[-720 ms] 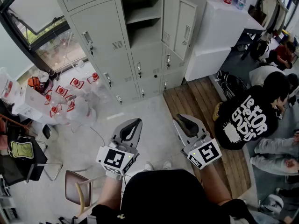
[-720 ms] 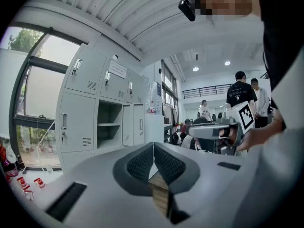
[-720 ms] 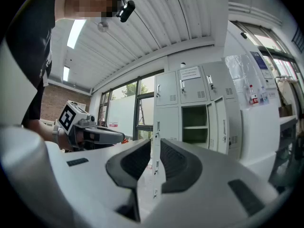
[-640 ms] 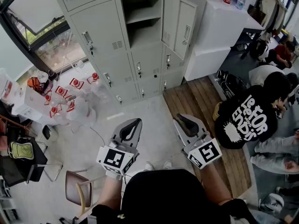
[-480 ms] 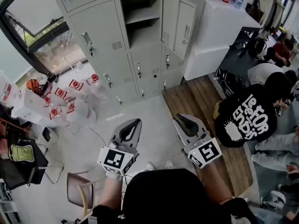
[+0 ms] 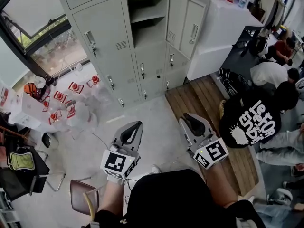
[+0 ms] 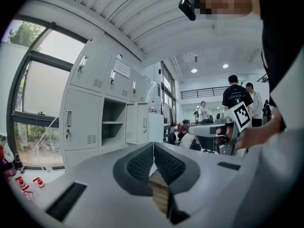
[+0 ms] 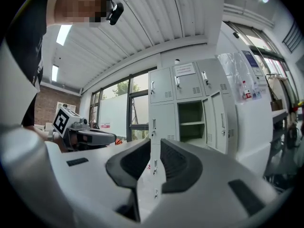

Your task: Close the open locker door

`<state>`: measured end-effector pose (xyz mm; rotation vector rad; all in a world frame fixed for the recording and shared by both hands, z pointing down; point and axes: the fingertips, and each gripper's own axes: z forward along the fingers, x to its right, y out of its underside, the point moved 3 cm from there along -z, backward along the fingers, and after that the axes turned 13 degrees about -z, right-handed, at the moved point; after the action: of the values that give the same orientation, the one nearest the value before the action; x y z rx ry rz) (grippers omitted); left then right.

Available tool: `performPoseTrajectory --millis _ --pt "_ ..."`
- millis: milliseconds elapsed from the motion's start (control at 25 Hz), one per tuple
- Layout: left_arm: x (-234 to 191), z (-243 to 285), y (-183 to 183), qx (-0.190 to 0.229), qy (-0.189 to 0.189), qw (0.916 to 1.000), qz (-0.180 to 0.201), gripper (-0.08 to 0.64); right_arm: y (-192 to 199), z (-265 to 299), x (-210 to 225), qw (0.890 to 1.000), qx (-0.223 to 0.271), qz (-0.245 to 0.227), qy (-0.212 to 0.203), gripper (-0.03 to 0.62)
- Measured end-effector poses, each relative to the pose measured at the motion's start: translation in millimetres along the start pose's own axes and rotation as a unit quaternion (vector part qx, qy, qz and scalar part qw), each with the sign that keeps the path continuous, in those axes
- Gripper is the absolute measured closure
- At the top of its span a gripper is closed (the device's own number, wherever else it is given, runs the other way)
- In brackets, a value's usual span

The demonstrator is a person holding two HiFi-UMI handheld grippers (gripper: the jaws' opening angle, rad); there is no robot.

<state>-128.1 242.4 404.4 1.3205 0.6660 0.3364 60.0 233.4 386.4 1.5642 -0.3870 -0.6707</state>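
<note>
Grey sheet-metal locker door (image 6: 186,25) stands swung out at the right of its open compartment (image 6: 147,18), well ahead of both tools. Likely light, stiff and free on its hinges. Push the flat panel near the handle (image 6: 194,32); no grip needed. Left tool (image 7: 153,146) is pressed together and empty. Right tool (image 8: 155,144) is a crack apart and empty.

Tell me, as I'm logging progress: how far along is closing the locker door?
Done: nothing yet; the locker door stands swung out from its empty compartment. In hand: the left gripper, jaws together, and the right gripper, jaws slightly apart, hover empty over the floor, well short of the door. Left: reach the door and push it shut.
</note>
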Motion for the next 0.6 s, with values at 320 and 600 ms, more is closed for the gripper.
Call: performPoseTrajectory --millis 320,600 --pt "-19.9 19.1 8.8 -0.01 -0.002 0.9999 -0.007 0.537 17.2 14.0 18.8 1.0 -0.004 0.013 0.016 0.532" --pt "-36.5 81.4 5.4 -0.02 -0.013 0.9997 -0.005 0.537 40.9 48.9 74.8 0.999 -0.004 0.033 0.009 0.532"
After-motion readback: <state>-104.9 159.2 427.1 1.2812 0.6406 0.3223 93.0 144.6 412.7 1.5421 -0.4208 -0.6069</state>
